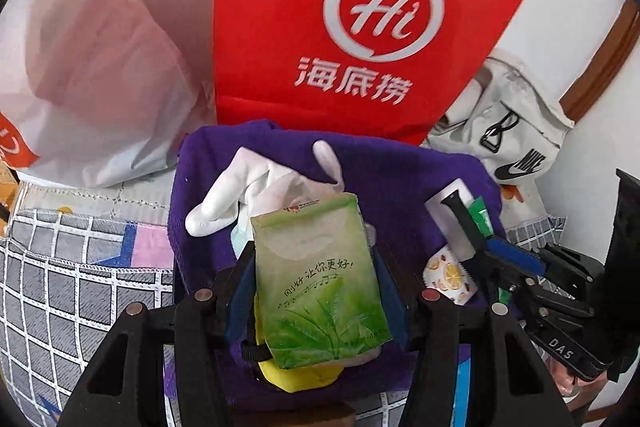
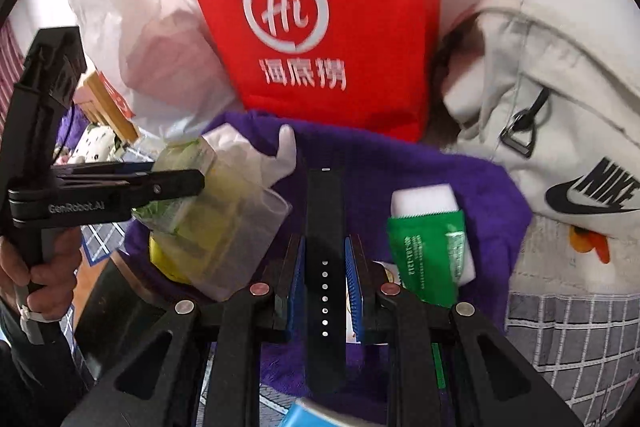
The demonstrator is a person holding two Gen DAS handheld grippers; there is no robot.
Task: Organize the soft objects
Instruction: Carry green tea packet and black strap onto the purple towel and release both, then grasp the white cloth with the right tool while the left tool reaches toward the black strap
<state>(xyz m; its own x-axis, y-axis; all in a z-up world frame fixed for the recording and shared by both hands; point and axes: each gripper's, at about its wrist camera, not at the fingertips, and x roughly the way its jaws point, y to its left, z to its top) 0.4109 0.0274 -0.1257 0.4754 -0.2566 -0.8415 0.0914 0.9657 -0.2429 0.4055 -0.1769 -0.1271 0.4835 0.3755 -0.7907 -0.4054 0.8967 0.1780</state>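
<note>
1. the left claw (image 1: 316,291) is gripping a green tissue pack (image 1: 320,279) – a soft plastic packet printed with leaves and a line of chinese script, standing upright between the blue-padded fingers above the purple cloth (image 1: 400,171).
2. the right claw (image 2: 325,283) is clamping a black strap (image 2: 325,227) – long, flat and matte, with a row of small holes running down its lower half – and it is pointing out over the same purple cloth.
3. a white glove (image 1: 240,187) is lying crumpled on the cloth just behind the tissue pack, one finger sticking up.
4. a green sachet (image 2: 430,251) is resting on a white sponge block (image 2: 424,199) at the cloth's right side, just beside the strap.
5. a red paper bag (image 1: 340,27) with a white logo is standing behind the cloth, a white plastic bag (image 1: 100,67) to its left and a pale nike bag (image 2: 560,147) to its right.
</note>
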